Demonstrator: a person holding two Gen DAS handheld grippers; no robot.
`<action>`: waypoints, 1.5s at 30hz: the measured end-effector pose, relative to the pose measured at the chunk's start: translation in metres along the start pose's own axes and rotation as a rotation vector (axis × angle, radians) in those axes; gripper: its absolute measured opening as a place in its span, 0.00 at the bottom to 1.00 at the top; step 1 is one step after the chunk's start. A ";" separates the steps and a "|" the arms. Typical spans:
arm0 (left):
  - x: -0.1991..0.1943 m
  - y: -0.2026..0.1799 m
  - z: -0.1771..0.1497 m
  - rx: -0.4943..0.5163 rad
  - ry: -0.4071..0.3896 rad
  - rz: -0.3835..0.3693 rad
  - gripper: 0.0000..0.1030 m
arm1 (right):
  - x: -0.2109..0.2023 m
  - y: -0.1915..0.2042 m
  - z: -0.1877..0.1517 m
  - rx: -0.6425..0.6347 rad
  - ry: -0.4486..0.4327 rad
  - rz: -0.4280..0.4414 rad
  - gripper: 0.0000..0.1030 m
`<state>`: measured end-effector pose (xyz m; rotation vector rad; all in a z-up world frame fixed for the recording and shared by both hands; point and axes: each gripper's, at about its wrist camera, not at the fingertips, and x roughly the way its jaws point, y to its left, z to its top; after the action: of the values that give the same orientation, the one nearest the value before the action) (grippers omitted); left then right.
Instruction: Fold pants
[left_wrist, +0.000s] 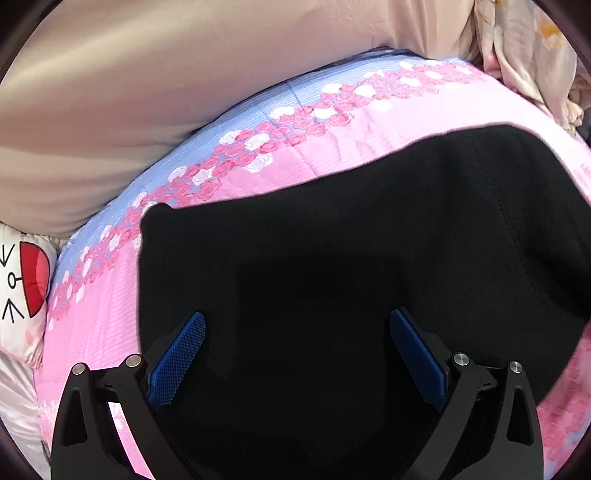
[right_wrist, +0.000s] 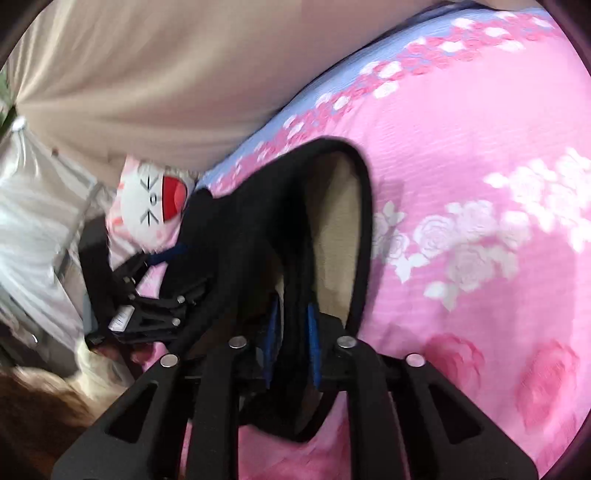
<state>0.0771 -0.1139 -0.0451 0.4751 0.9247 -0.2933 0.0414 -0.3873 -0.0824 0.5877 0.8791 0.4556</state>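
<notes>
Black pants (left_wrist: 351, 258) lie spread on a pink floral bedspread (left_wrist: 325, 147). My left gripper (left_wrist: 297, 325) is open just above the cloth, its blue pads (left_wrist: 177, 365) wide apart and empty. In the right wrist view my right gripper (right_wrist: 293, 325) is shut on the black waistband of the pants (right_wrist: 258, 229), which is lifted off the bed so its beige lining (right_wrist: 332, 229) shows. The left gripper (right_wrist: 147, 295) appears to the left of the pants in that view.
A beige curtain or sheet (left_wrist: 147, 92) runs along the far side of the bed. A white cartoon-face pillow (left_wrist: 22, 280) sits at the left edge, also in the right wrist view (right_wrist: 155, 203). Crumpled pale fabric (left_wrist: 528, 55) lies at the far right corner.
</notes>
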 end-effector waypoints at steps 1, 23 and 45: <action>-0.006 0.006 0.000 -0.011 -0.013 0.013 0.95 | -0.018 0.008 -0.002 -0.041 -0.058 -0.053 0.17; -0.059 0.000 -0.130 0.016 -0.112 -0.398 0.95 | 0.035 0.123 -0.111 -0.298 -0.007 -0.299 0.13; -0.066 0.065 -0.123 -0.188 -0.060 -0.544 0.58 | -0.016 0.102 -0.087 -0.253 -0.021 -0.331 0.02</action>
<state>-0.0169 0.0076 -0.0361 0.0320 1.0017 -0.7021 -0.0525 -0.2955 -0.0511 0.2086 0.8634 0.2538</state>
